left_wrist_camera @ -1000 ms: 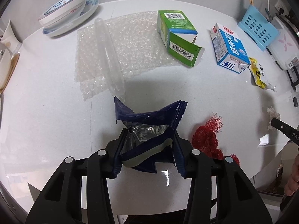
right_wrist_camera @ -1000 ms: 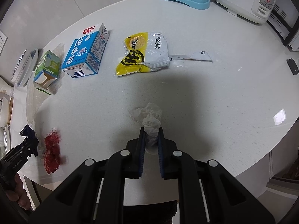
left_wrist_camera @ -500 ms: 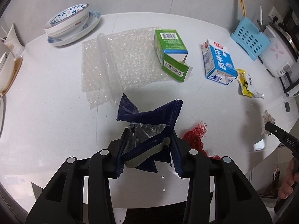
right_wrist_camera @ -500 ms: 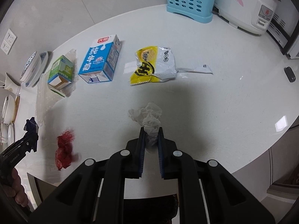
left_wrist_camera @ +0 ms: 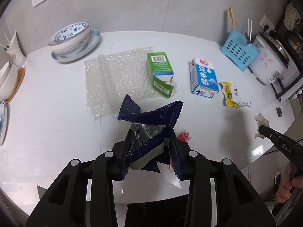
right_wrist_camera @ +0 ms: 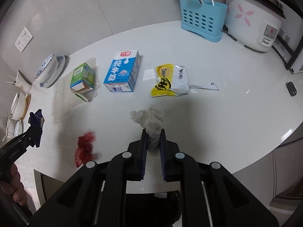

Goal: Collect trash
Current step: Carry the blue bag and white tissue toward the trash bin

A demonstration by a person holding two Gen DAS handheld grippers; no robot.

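A: What have you got in each claw?

B: My left claw [left_wrist_camera: 151,147] grips a crumpled dark blue wrapper [left_wrist_camera: 151,117], silver inside. Its jaws have just been closing further on it, and the pads press the foil from both sides. The wrapper hangs clear above the surface [left_wrist_camera: 47,113]. My right claw [right_wrist_camera: 153,141] is clenched tight on a wad of white tissue [right_wrist_camera: 151,119], which sticks up past the fingertips, also off the surface.

A: And what trash lies down there?

B: A red net [right_wrist_camera: 84,147] sits near the front edge, between my two claws; from the left view only its frayed tip [left_wrist_camera: 183,134] peeks out behind the wrapper. Farther back a sheet of bubble wrap [left_wrist_camera: 117,75] lies flat with a clear plastic tube [left_wrist_camera: 106,79] on top of it. A green carton [left_wrist_camera: 161,71] lies on its side with its flap open, resting on the bubble wrap's right edge. Just beside it, apart, is a blue milk carton [right_wrist_camera: 123,71], also on its side. Right of that lies a yellow snack packet [right_wrist_camera: 168,81], torn open, with a strip trailing off to the right.

A: Anything else around?

B: Stacked bowls on a plate [left_wrist_camera: 73,39] at the far left, a blue cutlery basket [right_wrist_camera: 202,22] with chopsticks in it, and a white rice cooker [right_wrist_camera: 251,20] just beside the basket. A small dark object [right_wrist_camera: 290,88] lies near the right edge; I can't tell what it is.
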